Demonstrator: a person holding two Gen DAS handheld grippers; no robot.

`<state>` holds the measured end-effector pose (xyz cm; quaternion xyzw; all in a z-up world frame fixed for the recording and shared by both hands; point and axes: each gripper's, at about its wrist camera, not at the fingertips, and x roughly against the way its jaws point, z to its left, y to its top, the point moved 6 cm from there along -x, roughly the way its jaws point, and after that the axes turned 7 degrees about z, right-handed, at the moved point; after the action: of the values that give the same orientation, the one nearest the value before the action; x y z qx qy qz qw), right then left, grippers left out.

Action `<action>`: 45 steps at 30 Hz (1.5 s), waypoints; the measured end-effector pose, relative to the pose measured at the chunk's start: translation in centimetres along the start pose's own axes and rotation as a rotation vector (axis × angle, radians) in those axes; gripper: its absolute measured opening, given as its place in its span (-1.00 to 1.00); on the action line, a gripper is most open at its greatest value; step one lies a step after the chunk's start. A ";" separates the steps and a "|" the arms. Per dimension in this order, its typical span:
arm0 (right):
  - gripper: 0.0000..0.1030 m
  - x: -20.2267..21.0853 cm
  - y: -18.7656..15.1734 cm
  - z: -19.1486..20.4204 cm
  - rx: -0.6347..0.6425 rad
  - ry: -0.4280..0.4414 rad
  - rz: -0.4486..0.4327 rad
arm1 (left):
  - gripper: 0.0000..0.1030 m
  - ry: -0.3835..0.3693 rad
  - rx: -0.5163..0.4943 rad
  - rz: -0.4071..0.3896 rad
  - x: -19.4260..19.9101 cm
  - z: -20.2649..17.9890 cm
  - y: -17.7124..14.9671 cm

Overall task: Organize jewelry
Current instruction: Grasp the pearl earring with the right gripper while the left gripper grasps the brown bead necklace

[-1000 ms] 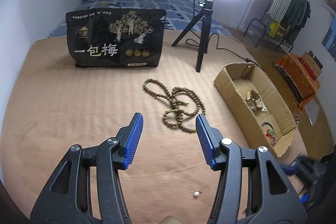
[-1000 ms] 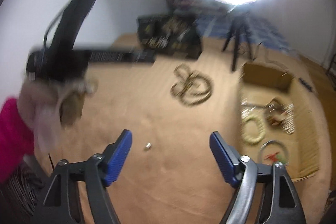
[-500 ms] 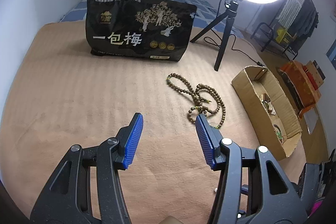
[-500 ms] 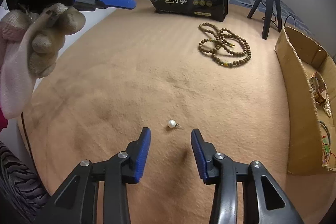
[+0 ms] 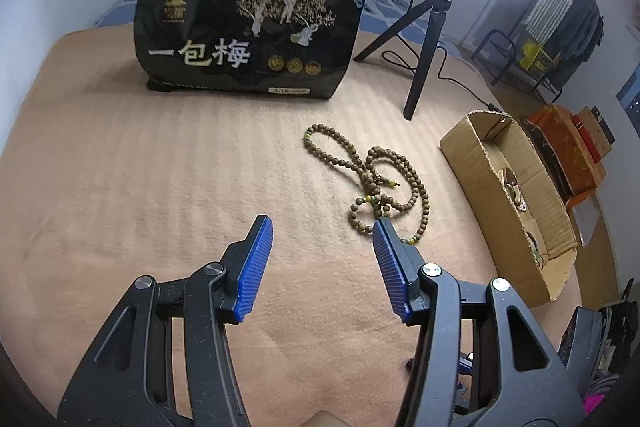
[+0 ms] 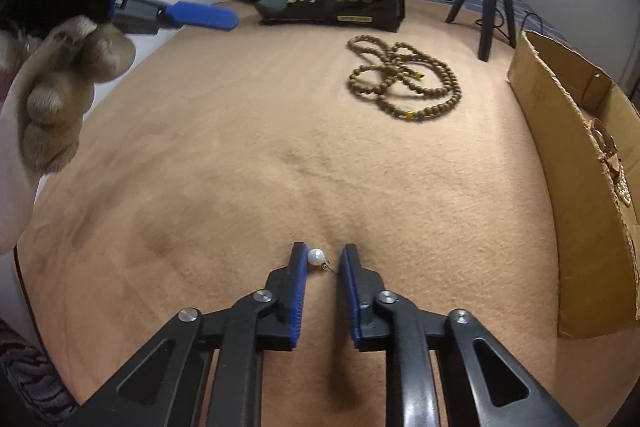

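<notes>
A small white pearl earring (image 6: 315, 257) lies on the tan blanket between the tips of my right gripper (image 6: 322, 257). Its jaws stand narrowly apart; the left pad touches the pearl, the right pad does not. My left gripper (image 5: 322, 233) is open and empty, held above the blanket. A brown wooden bead necklace (image 5: 376, 183) lies coiled just ahead of its right finger; it also shows in the right wrist view (image 6: 404, 79). A cardboard box (image 5: 480, 163) with jewelry inside sits at the right, also in the right wrist view (image 6: 568, 147).
A black snack bag (image 5: 248, 35) stands at the back. A ring light on a black tripod (image 5: 424, 39) stands behind the necklace. The left gripper and gloved hand (image 6: 60, 79) hover at the upper left of the right wrist view.
My right gripper has dropped to the blanket and narrowed its jaws around the pearl earring. My left gripper has moved forward and left, staying open.
</notes>
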<state>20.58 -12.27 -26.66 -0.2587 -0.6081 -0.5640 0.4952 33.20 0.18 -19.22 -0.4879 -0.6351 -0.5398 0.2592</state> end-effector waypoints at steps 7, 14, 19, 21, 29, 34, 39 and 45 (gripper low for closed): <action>-0.88 0.2 0.2 -1.9 -0.024 -0.081 -0.007 | 0.44 -0.054 0.006 0.043 -2.9 -1.5 0.3; -0.88 0.5 0.0 -3.5 -0.040 -0.128 -0.001 | 0.44 -0.065 -0.024 0.066 -6.1 -4.0 1.4; -0.87 0.6 -0.1 -4.2 -0.067 -0.117 0.001 | 0.44 -0.085 -0.008 0.102 -8.5 -5.4 2.1; -0.87 0.5 0.0 -4.3 -0.074 -0.111 0.001 | 0.44 -0.092 0.001 0.133 -9.5 -5.8 2.2; -0.86 0.6 -0.2 -4.9 -0.093 -0.098 -0.004 | 0.47 -0.113 0.042 0.160 -11.5 -7.2 2.6; -0.81 0.6 -0.2 -5.0 -0.094 -0.093 -0.003 | 0.55 -0.032 -0.015 0.171 -12.1 -8.4 2.7; -0.79 0.6 -0.2 -4.8 -0.091 -0.100 -0.002 | 0.55 0.159 -0.139 0.169 -13.2 -9.6 2.5; -0.68 0.5 -0.2 -4.5 -0.082 -0.089 0.001 | 0.04 0.209 -0.169 0.141 -12.7 -8.9 2.1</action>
<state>21.65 -16.70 -26.89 -0.3041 -0.6055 -0.5762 0.4570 38.35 -12.59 -26.69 -0.4925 -0.5212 -0.6195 0.3194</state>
